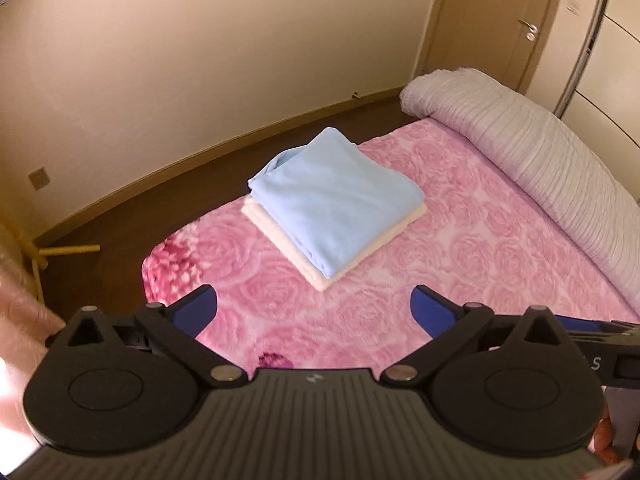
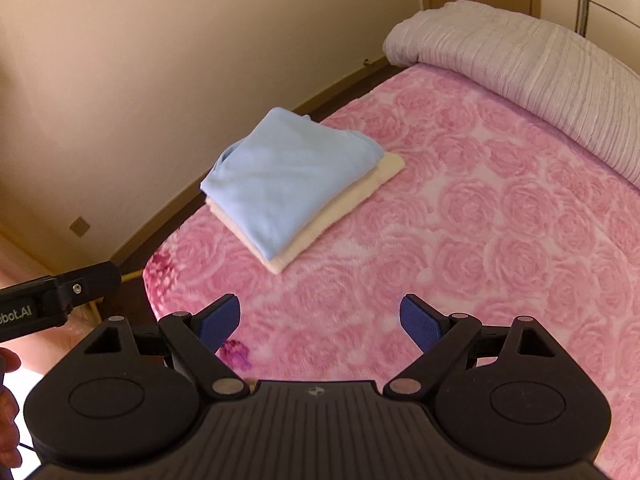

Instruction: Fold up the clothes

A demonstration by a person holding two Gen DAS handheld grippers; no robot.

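Note:
A folded light blue garment lies on top of a folded cream garment, stacked on the pink rose-patterned bedspread. The same blue garment and cream garment show in the right wrist view. My left gripper is open, nothing between its blue pads, hovering well short of the stack. My right gripper is also open and empty, back from the stack. The left gripper's body juts in at the left edge of the right wrist view.
A rolled grey ribbed blanket lies along the bed's far right side. Dark floor and a cream wall lie beyond the bed's left edge. A door with a handle stands at the back right.

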